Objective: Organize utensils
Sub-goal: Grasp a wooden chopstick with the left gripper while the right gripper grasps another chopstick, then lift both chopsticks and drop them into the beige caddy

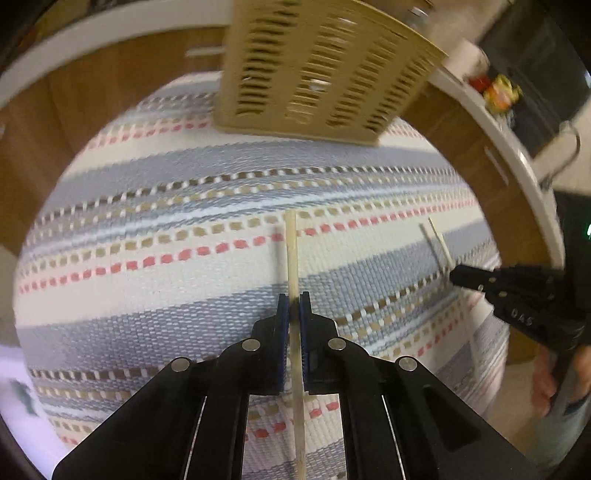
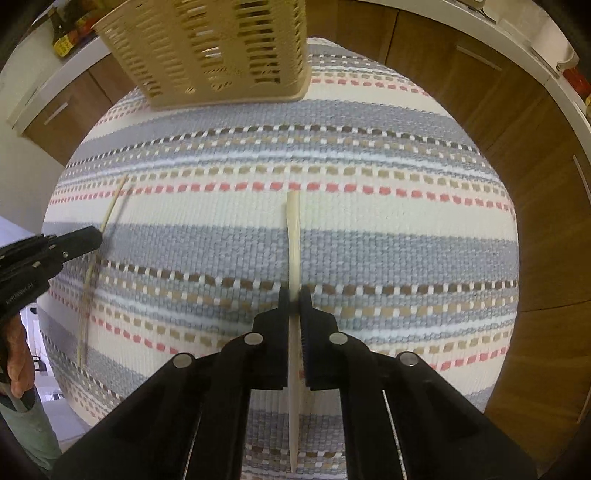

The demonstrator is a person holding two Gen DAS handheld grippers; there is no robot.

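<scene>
Wooden chopstick (image 1: 291, 254) pinched in left tool (image 1: 294, 300); right tool (image 2: 294, 295) grips another (lifted above striped cloth (image 2: 369, 240)).

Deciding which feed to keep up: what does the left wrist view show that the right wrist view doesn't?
Only the left wrist view: the left tongs shut on a chopstick, the right tongs seen from the side, and red and yellow items on the counter. Only the right wrist view: the right tongs shut on their own chopstick, the left tongs seen from the side, and dark bottles on the counter. Both show the beige slotted basket standing ahead on the striped woven mat, and wooden cabinets.
</scene>
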